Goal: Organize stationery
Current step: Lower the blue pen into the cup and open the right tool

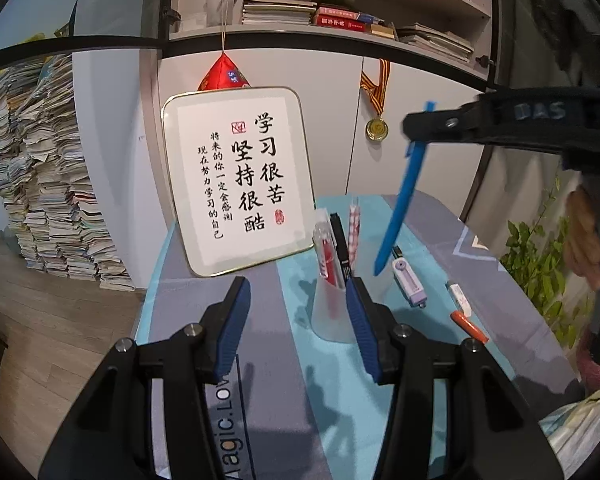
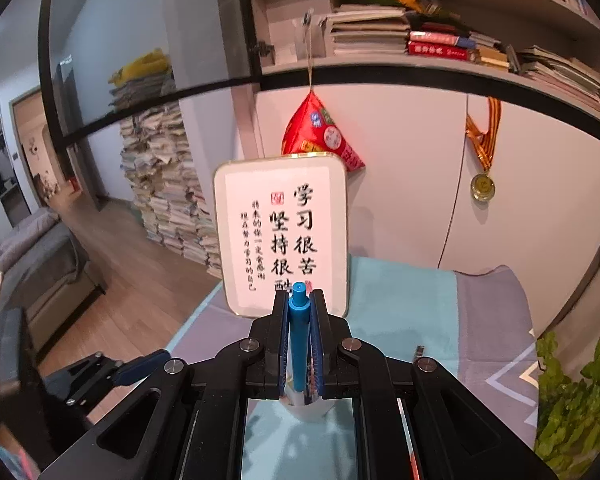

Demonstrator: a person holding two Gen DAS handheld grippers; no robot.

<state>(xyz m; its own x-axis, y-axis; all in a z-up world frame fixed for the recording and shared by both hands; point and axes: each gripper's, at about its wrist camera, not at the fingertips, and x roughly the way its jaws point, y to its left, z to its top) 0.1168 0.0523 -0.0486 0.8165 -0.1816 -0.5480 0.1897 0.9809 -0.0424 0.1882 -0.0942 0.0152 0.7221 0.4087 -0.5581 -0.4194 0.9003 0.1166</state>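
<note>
Nearest lens, left hand-held gripper (image 1: 296, 320): ribbed blue pads part open, nothing held, one pad just beside cup (image 1: 332, 312). Cup: frosted, translucent plastic, tapered, upright on desk (image 1: 380, 400) w/ teal-grey cloth; pens already inside. Right hand-held gripper (image 2: 299, 336) clamped tight on blue pen (image 1: 398, 216), smooth slim plastic barrel, tip down, above & just right of cup. Step: pen insertion. Next: centre tip over cup mouth, lower, release. Beyond: lilac corrector (image 1: 409, 282), orange pen (image 1: 470, 326) loose on desk; glossy framed sign (image 1: 236, 176) behind.
</note>
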